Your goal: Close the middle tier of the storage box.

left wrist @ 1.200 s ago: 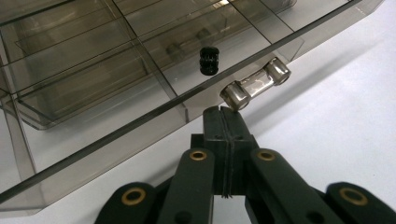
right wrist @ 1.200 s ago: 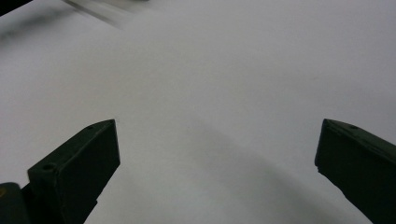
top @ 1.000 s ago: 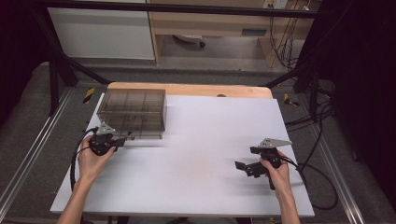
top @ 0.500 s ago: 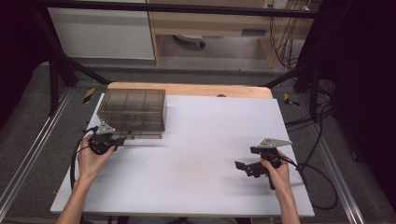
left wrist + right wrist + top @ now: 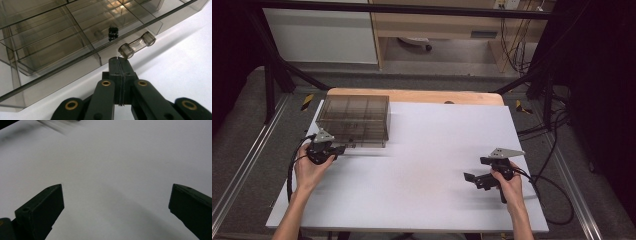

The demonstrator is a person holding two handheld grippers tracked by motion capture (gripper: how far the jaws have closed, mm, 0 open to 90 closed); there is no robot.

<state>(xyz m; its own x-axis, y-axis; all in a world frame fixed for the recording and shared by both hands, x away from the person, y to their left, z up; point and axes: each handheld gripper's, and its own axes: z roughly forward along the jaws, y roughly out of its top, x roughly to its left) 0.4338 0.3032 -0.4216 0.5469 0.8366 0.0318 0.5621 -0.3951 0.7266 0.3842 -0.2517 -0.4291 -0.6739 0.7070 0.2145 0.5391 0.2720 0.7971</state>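
A smoky clear drawer cabinet [image 5: 354, 120] stands at the table's back left. In the left gripper view its low drawer [image 5: 75, 47] holds a small black part [image 5: 113, 33], and a clear bar handle [image 5: 136, 45] sticks out from the drawer front. My left gripper [image 5: 119, 60] is shut with nothing between its jaws, its tip just short of the handle's near end. From above, the left gripper [image 5: 339, 148] sits at the cabinet's front left corner. My right gripper [image 5: 116, 195] stands wide open over bare white table, at the front right [image 5: 476, 170].
The white table top [image 5: 427, 150] spreads between the two hands. A wooden strip [image 5: 422, 96] runs along its far edge. Cables [image 5: 552, 200] trail off the right side. Metal rails and dark frame posts flank the table.
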